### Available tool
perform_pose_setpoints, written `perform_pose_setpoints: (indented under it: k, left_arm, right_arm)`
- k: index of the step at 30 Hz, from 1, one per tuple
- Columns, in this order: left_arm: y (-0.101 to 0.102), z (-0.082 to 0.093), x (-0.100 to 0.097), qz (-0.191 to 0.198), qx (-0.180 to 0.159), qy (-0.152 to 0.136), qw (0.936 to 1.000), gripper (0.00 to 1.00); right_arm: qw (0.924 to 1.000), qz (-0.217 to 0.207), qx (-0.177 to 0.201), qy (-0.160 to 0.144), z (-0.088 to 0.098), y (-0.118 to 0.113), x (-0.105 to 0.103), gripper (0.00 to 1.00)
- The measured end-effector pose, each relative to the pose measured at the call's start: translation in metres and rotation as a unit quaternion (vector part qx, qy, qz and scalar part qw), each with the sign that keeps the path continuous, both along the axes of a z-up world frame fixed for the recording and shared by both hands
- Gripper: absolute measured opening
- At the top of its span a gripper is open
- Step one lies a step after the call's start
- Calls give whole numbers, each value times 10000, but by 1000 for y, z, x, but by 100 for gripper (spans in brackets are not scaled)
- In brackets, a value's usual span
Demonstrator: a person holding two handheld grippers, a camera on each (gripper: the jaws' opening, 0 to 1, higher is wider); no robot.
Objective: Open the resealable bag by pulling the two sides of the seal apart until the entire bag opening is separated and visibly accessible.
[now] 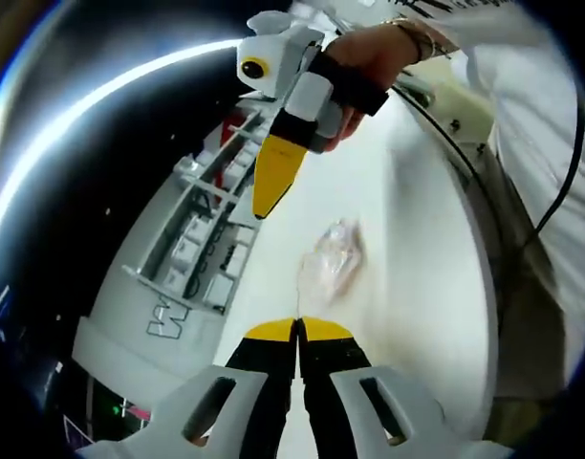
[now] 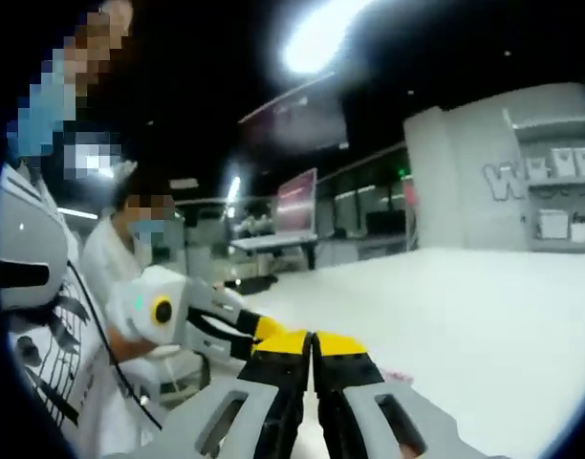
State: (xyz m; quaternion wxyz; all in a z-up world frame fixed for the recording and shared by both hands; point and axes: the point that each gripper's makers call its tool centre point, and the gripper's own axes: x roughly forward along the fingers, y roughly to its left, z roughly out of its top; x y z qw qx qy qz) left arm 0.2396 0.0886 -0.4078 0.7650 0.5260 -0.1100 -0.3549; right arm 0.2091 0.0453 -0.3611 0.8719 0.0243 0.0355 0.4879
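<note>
Left gripper view: the left gripper (image 1: 298,330) is hovering over the white surface (image 1: 417,258) with its yellow-tipped jaws clenched together, grasping nothing. The clear resealable bag (image 1: 334,256) is lying crumpled on the surface just beyond the jaw tips. The right gripper (image 1: 270,182), carried by a hand (image 1: 369,67), is pointing down at the far side, its jaws pressed together. Right gripper view: the right gripper (image 2: 312,342) is clenched, with the left gripper (image 2: 264,330) just left of it.

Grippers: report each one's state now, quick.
Left gripper: shut, jaws pressed together, holding nothing visible; resealable bag lies on the table beyond it.
Right gripper: shut, nothing visible between its jaws.
</note>
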Motion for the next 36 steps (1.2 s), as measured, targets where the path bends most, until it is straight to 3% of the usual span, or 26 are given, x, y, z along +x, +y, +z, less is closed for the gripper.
perform_pose_setpoints:
  k: [6,8,11,14,21,27,30,32,36]
  left_arm:
    - [-2,0,-1,-26,99,-77,9999,1]
    - [-4,0,-1,-37,152,-117,9998,1]
    - [-7,0,-1,-54,275,-230,9993,1]
    - [-10,1,-1,-102,326,-284,9990,1]
    - [-11,3,-1,-146,371,-349,9986,1]
    - [-11,3,-2,-166,407,-357,9984,1]
    - [-13,3,-3,-215,434,-369,9981,1]
    - [-14,2,-3,-236,450,-358,9981,1]
    - [-15,2,-2,-269,481,-379,9978,1]
  right_arm:
    - [9987,246,-377,244,-6,12,7,2]
    - [9960,407,-654,463,-13,18,6,2]
    - [9916,697,-689,843,-19,25,4,3]
    - [9886,764,-796,1029,-23,25,11,5]
    - [9799,909,-1353,1153,-29,25,18,4]
    - [9654,1175,-1918,1322,-40,27,14,4]
    - [9604,1288,-1986,1469,-42,27,12,4]
    - [9589,1246,-2084,1466,-44,23,22,4]
    - [9576,1228,-2141,1484,-44,21,22,4]
